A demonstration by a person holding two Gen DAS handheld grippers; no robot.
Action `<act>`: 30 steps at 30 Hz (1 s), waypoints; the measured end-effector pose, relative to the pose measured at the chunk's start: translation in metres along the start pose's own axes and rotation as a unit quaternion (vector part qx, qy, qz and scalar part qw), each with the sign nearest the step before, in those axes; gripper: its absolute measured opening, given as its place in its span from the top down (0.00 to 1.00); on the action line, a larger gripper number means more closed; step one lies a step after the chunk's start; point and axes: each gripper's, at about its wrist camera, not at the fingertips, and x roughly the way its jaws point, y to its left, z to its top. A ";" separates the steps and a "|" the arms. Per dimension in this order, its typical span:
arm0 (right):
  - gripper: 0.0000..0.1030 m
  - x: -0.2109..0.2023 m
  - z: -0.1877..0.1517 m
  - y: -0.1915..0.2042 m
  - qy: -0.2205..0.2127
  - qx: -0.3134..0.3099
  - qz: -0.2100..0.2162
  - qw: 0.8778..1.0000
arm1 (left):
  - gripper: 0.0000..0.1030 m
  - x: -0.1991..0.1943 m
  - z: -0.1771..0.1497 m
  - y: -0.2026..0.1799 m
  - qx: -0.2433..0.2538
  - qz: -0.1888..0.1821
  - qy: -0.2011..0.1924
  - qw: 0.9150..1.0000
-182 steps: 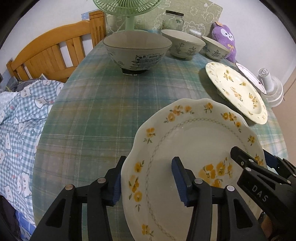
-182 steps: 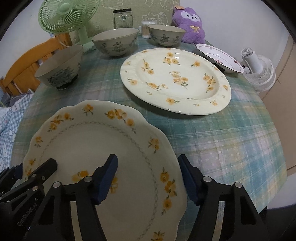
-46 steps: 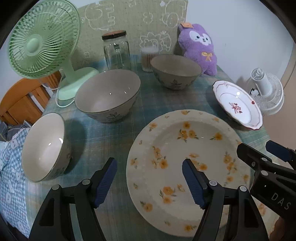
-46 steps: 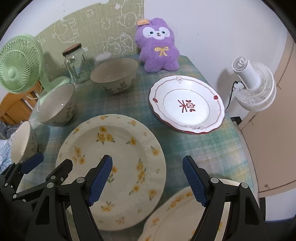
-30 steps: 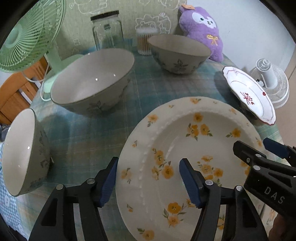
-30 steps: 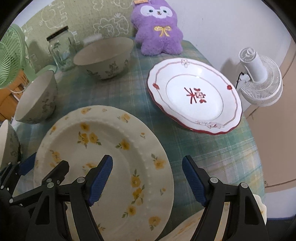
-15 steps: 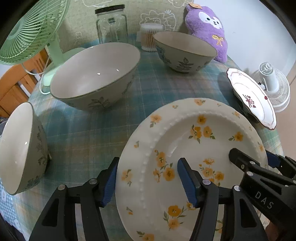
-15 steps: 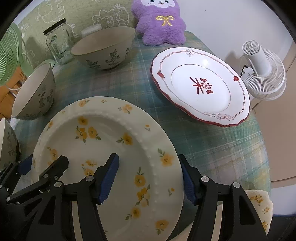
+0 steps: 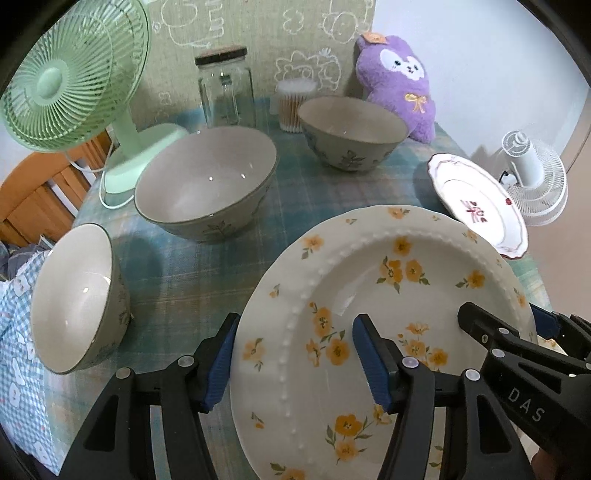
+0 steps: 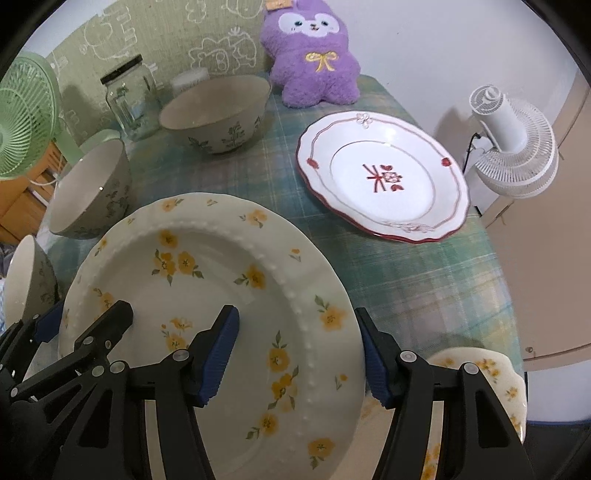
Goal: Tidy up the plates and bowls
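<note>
A table (image 9: pixel 207 266) with a green checked cloth sits under the grippers. Far ahead is a white wall (image 10: pixel 443 44) and a green mat (image 9: pixel 258 33) with drawn animals. A wooden chair (image 9: pixel 33 199) stands off to the left.

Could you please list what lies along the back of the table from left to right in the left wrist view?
Green fan, glass jar, cotton swab container, purple plush toy, then the white fan beyond the table's right edge.
</note>
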 end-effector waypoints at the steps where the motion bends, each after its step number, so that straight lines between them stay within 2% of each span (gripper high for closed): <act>1: 0.36 -0.005 -0.001 -0.002 -0.003 0.002 0.000 1.000 | 0.40 -0.004 0.000 -0.002 0.001 0.000 -0.003 1.000; 7: 0.36 -0.027 -0.014 -0.013 -0.018 0.009 -0.003 1.000 | 0.40 -0.024 -0.012 -0.018 0.005 -0.003 -0.015 1.000; 17: 0.36 -0.056 -0.045 -0.055 -0.024 0.027 -0.013 0.999 | 0.40 -0.049 -0.035 -0.058 0.021 -0.014 -0.027 0.999; 30: 0.36 -0.070 -0.087 -0.122 -0.013 0.051 -0.051 0.997 | 0.40 -0.048 -0.064 -0.124 0.049 -0.045 -0.012 0.998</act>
